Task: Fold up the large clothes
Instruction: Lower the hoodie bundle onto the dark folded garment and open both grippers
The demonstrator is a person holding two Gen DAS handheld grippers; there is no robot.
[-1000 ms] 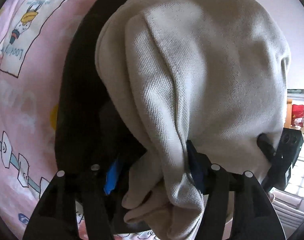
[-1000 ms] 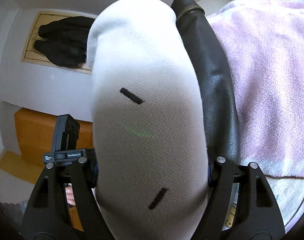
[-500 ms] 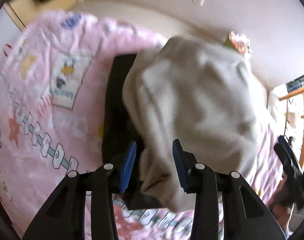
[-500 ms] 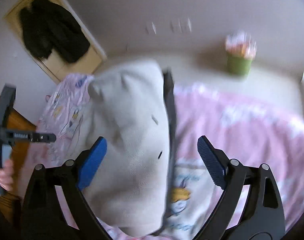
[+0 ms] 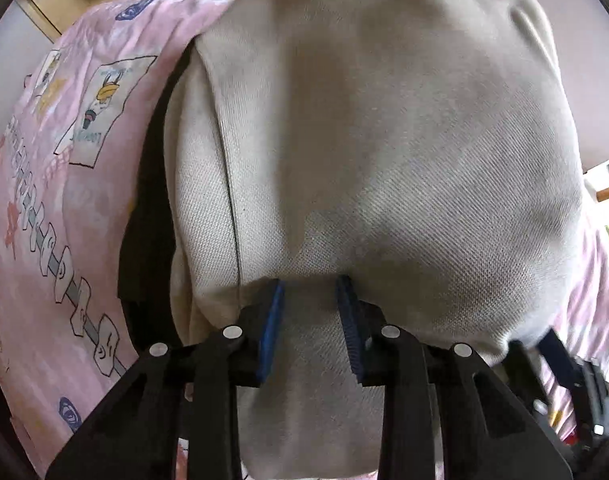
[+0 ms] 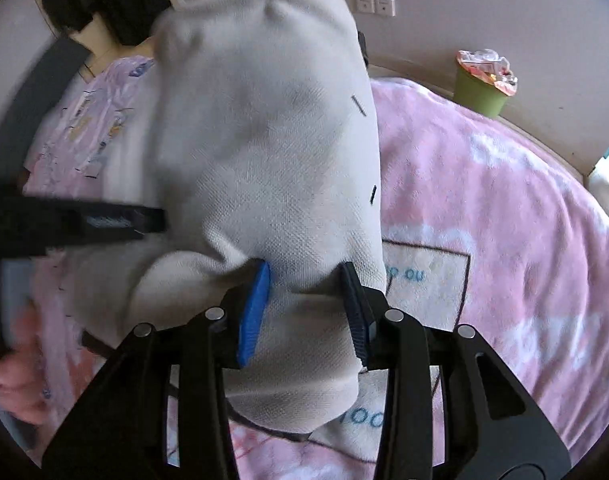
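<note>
Right now both of my grippers are clamped on the same cream garment (image 5: 384,140), which bulges up in front of each camera and fills most of the view. My left gripper (image 5: 309,320) has its blue pads (image 5: 270,328) pressed into a fold of the cloth near its lower edge, the fabric pinched between the two fingers and hanging on below them. My right gripper (image 6: 304,312) does the same from its side: its pads (image 6: 254,316) grip a thick bunch of the cream garment (image 6: 264,140), and the loose end droops past the fingers toward the bed.

A black layer (image 5: 148,220) runs along the left edge of the cream cloth in the left view, lying against it; I cannot tell whether it is a lining or a separate piece. Small dark stitch-like marks (image 6: 359,105) show on the cloth in the right view.

Under the garment lies a pink blanket (image 5: 44,200) printed with cartoon patches, and it spreads wide to the right in the right view (image 6: 504,200). Beyond its far edge stands a green bin (image 6: 480,90) stuffed with wrappers, against the wall, and two wall switches (image 6: 374,5) sit higher up. From my right camera the left gripper's body (image 6: 84,224) shows as a dark blur just beside the cloth.
</note>
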